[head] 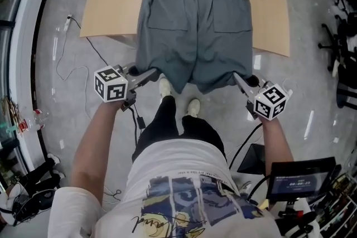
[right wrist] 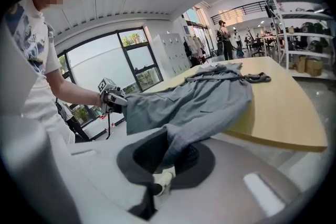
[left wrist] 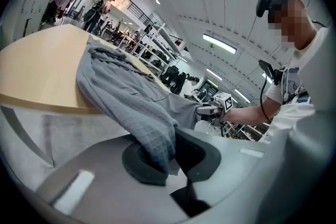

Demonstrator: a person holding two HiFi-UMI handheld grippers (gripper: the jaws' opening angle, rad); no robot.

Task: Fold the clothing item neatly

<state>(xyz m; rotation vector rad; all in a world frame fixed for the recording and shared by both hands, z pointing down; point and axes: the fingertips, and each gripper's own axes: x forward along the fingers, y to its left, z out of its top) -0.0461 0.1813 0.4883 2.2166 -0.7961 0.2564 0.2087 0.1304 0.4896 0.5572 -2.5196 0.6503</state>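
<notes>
The grey garment (head: 192, 19), possibly a romper or belted shorts, has two patch pockets and a waist tie. It lies flat, lengthwise on the tan table (head: 111, 3). Its leg ends overhang the near edge, their outer hem corners pinched taut in the left gripper (head: 155, 72) and right gripper (head: 237, 77).

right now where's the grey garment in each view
Head view: grey garment top centre, hanging off the wooden table, hem held by left gripper and right gripper.
Left gripper view: grey garment centre-left, running down into the jaws.
Right gripper view: grey garment centre, running into the jaws.
Shared landmark: the wooden table.
</notes>
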